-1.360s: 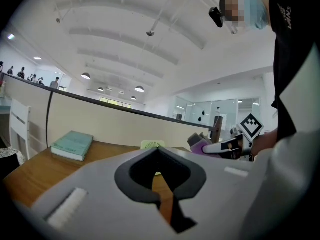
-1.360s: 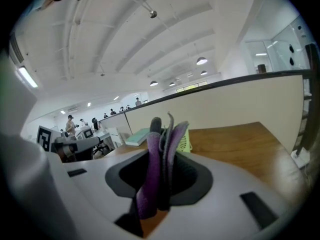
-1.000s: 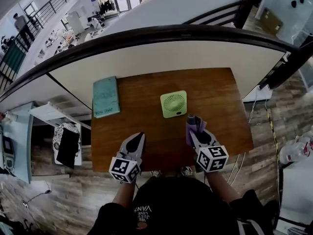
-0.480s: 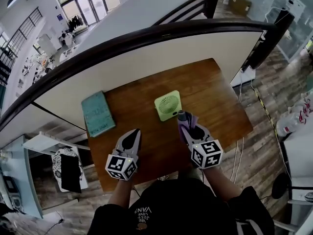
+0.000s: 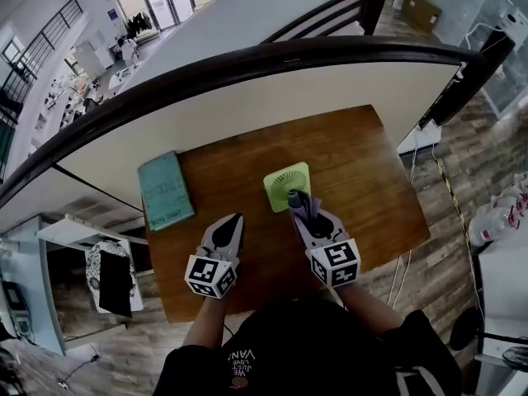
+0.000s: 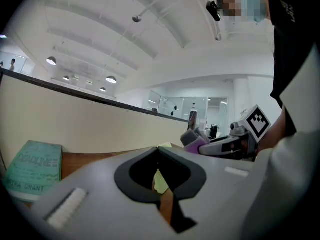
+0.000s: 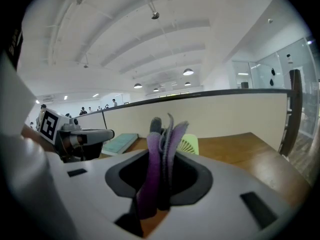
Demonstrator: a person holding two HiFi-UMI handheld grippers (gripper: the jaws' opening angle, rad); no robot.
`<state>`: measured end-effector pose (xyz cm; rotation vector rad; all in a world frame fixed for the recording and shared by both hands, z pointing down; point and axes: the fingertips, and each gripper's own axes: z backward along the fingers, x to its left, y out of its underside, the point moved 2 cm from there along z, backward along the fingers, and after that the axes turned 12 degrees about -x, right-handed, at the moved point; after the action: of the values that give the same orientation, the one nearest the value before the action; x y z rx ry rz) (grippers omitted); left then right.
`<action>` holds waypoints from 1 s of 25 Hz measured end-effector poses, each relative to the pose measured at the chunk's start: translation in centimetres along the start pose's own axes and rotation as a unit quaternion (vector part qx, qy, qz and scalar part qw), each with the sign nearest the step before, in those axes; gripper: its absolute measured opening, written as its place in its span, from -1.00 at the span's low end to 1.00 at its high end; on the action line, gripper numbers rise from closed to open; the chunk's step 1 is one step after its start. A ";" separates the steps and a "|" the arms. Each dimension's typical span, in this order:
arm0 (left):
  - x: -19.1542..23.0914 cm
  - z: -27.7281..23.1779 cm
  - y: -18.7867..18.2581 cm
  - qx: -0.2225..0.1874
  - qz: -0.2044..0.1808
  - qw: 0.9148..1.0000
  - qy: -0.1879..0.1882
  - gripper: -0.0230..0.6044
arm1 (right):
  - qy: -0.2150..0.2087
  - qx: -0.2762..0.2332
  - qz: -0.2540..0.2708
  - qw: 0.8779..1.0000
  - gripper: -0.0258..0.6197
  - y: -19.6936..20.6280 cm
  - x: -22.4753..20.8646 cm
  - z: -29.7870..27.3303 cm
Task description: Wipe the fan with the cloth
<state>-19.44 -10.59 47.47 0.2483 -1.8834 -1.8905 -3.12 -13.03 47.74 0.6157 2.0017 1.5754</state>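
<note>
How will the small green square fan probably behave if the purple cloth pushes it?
The small green square plastic fan looks light and sits free on the smooth wooden table, so it would probably slide. It seems to stand upright, so a high push may tip it. Its thin grille looks somewhat fragile.

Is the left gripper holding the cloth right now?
No, the cloth is clamped in the right gripper; the left gripper is shut empty.
</note>
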 end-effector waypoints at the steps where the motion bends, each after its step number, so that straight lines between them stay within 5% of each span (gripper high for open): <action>1: 0.0 -0.3 0.4 0.004 0.000 1.000 -0.002 -0.89 | -0.005 -0.001 0.003 1.000 -0.55 0.1 0.0 -0.5; 12: 1.0 -3.5 5.8 0.051 0.007 0.999 -0.006 -0.86 | -0.056 -0.012 0.044 0.997 -0.55 1.9 0.2 -5.8; 15: 1.6 -4.7 6.1 0.055 0.005 0.998 -0.003 -0.54 | -0.067 -0.013 0.040 0.997 -0.55 1.8 0.4 -6.8; 25: 1.2 -8.9 7.1 0.079 0.024 0.994 0.065 -0.50 | -0.081 -0.008 0.034 0.996 -0.55 2.1 0.6 -8.6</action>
<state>-15.23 -18.77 54.27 0.3629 -1.9344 -1.6546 -9.01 -18.57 51.41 0.7862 1.8648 1.5286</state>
